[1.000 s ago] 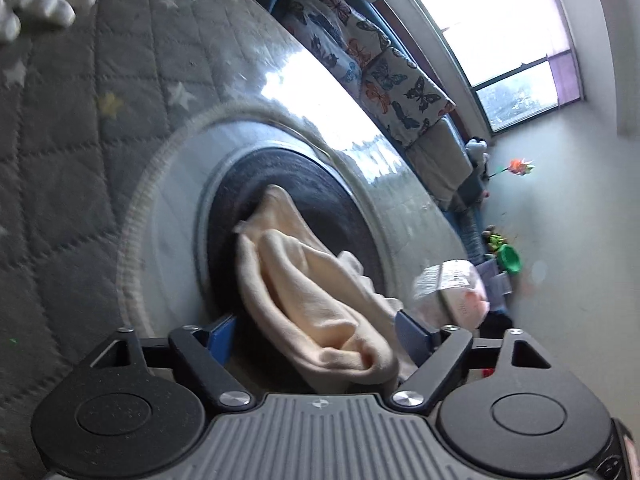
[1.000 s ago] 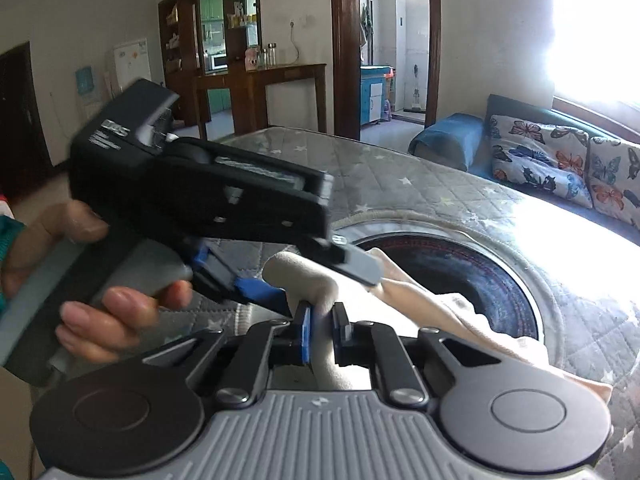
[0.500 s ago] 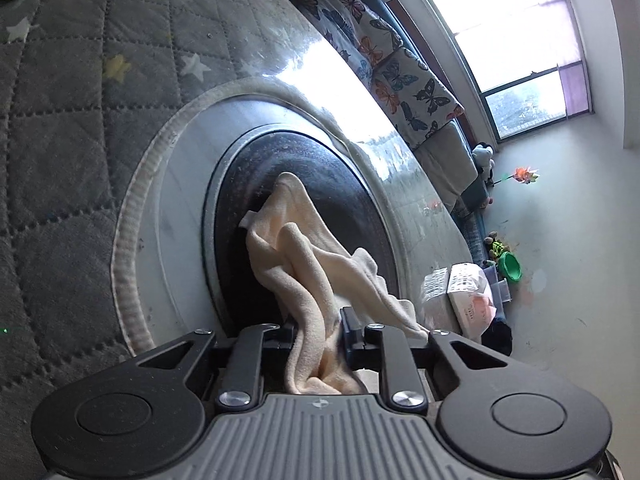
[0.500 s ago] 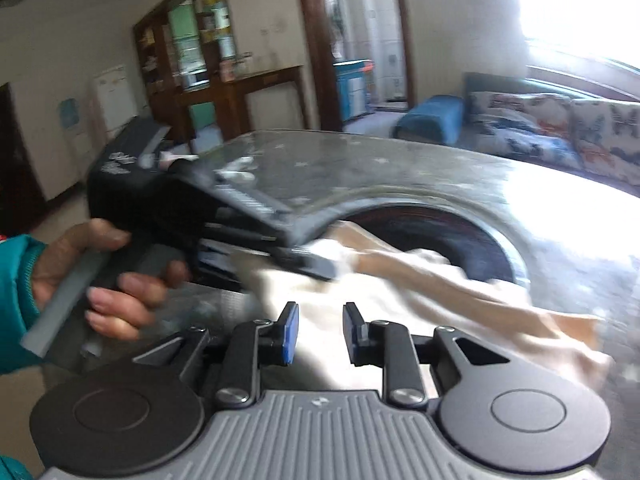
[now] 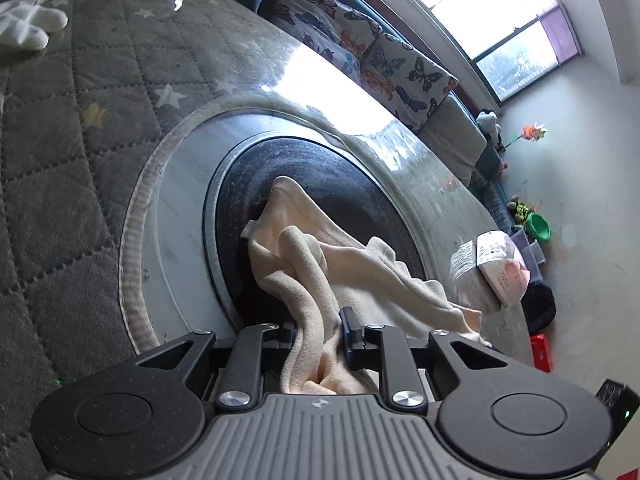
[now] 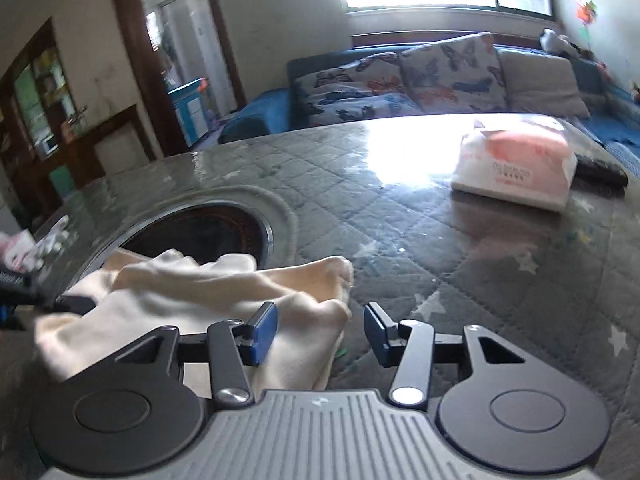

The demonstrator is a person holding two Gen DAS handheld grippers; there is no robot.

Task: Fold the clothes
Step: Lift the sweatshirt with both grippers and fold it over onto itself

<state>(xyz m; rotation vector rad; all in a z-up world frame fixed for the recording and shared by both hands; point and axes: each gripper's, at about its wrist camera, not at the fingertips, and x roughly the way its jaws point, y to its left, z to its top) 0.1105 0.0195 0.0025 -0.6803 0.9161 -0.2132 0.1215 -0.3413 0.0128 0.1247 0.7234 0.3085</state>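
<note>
The right gripper (image 6: 320, 330) has just released the cream garment (image 5: 316, 276) and stands apart; the left gripper (image 5: 318, 334) stays clamped on it at 6 o'clock, so refolding waits.

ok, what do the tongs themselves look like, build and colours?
Both match: grey ribbed body, two round black discs, black linkage arms with silver pivot screws. The right tongs show blue pads on the fingers; the left tongs show a blue edge. No cables or sleeves visible.
</note>
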